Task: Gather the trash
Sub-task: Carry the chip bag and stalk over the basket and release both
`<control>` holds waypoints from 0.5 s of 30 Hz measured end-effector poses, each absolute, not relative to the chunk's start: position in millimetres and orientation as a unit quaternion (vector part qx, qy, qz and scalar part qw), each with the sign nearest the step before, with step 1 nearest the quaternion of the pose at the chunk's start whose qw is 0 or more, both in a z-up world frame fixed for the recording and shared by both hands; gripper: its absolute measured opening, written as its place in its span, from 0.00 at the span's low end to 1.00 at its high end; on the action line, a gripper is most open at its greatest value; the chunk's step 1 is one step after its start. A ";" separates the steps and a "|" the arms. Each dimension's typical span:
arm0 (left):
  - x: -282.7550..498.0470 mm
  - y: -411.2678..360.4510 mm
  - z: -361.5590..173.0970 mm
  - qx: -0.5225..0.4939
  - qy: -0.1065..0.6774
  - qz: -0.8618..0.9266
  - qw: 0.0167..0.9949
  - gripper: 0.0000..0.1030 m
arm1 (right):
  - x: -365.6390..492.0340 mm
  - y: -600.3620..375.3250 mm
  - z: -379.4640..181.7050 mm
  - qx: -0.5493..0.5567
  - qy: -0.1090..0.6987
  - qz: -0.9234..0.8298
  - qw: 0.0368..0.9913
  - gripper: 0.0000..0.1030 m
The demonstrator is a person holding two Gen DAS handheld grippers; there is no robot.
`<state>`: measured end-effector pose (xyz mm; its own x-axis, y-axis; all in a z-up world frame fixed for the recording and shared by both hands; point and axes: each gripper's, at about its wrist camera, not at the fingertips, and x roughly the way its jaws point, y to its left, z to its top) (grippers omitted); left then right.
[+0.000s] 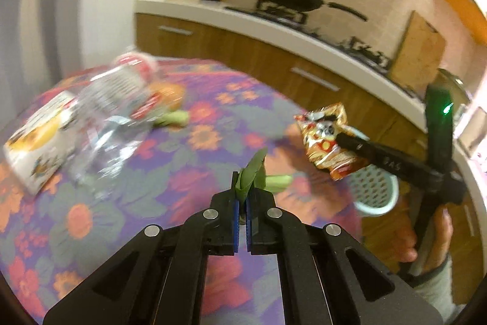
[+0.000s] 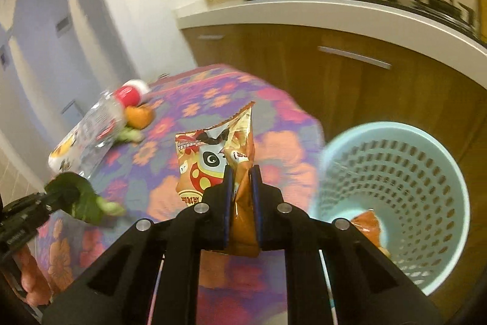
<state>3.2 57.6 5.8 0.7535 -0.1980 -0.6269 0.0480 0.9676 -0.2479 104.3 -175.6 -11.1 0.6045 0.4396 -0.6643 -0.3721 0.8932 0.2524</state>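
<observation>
At lower centre of the left wrist view, a limp green vegetable leaf (image 1: 251, 172) was pinched between the closed jaws of the left gripper (image 1: 242, 200) above the floral purple tablecloth (image 1: 188, 166). At centre of the right wrist view, a crinkled orange snack wrapper (image 2: 213, 163) was clamped by the right gripper (image 2: 242, 188), beside a pale blue perforated plastic waste basket (image 2: 404, 178) at lower right. A clear plastic bottle with a red cap (image 2: 106, 118) was left lying at the upper left of the cloth.

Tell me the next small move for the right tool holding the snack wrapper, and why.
Probably carry the right tool rightward until the snack wrapper is over the blue basket, then open. The wrapper is pinched above the table, the basket stands beside it to the right, and some trash already lies in it.
</observation>
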 end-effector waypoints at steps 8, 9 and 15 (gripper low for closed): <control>51.8 -6.4 21.5 -0.090 0.343 -0.150 0.923 0.01 | 112.5 -260.3 -23.3 0.096 0.384 0.157 0.905 0.09; 58.6 -18.0 22.3 -0.080 0.344 -0.156 0.923 0.01 | 113.1 -267.5 -25.3 0.100 0.385 0.150 0.905 0.09; 102.4 -77.2 11.5 -0.054 0.365 -0.200 0.908 0.01 | 126.9 -314.4 -52.4 0.138 0.415 0.099 0.894 0.09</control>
